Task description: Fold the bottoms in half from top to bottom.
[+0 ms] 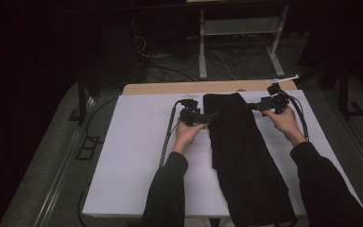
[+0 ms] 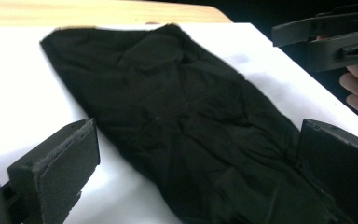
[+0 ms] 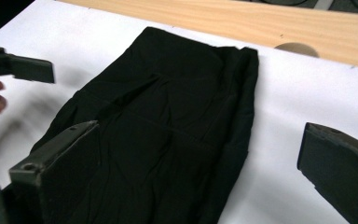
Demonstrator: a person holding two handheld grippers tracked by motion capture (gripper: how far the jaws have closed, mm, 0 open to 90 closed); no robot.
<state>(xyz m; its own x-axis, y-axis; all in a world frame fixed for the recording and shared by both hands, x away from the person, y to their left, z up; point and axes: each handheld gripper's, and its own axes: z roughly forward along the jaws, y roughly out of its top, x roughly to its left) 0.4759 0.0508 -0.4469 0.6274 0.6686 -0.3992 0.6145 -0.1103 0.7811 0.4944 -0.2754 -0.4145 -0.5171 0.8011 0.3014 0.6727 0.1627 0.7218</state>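
Note:
A black garment (image 1: 243,151) lies lengthwise on the white table top (image 1: 137,142), its narrow end at the far side and its wide end hanging over the near edge. My left gripper (image 1: 216,116) is at the garment's left edge near the far end, open, with the cloth (image 2: 168,93) spread between and beyond its wide-apart jaws. My right gripper (image 1: 254,107) faces it from the garment's right edge, also open. In the right gripper view the cloth (image 3: 182,93) lies flat with a few creases, under its left jaw.
A bare wooden strip (image 1: 170,88) runs along the table's far edge. The left gripper's cable (image 1: 168,137) trails down the white top beside the left forearm. Beyond the table stand a metal desk frame (image 1: 238,28) and loose floor cables (image 1: 170,71).

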